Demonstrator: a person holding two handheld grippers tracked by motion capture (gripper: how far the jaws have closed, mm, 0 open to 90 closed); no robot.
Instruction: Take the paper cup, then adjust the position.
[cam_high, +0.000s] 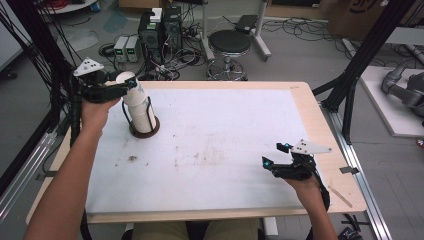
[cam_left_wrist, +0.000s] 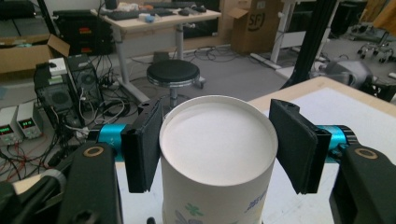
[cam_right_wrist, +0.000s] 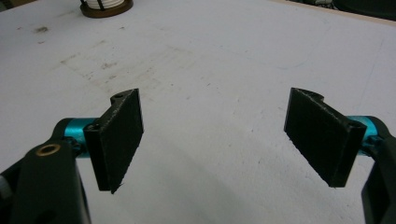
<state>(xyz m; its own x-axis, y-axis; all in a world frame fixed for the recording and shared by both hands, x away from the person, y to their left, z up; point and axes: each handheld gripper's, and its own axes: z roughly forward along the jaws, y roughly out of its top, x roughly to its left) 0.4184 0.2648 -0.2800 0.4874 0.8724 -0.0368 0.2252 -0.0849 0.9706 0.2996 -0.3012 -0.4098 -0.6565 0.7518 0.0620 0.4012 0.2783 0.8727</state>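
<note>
The left tongs (cam_left_wrist: 217, 151) sit apart around the cup (cam_left_wrist: 218, 158) top — next, squeeze and lift. The right tongs (cam_right_wrist: 219, 140) wait, apart, over the table (cam_right_wrist: 224, 56).

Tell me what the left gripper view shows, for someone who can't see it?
A tall white paper cup stack stands upside down between the open black left tongs, one pad on each side, not squeezing. Behind are a round black stool and grey floor with cables.

Even, fairly bright indoor light is falling on the white tabletop (cam_high: 210, 130), casting only soft, faint shadows. The high view is looking slightly soft and grainy, while the right tool (cam_right_wrist: 212, 135) is showing mildly blurred at the picture's bottom edge.
</note>
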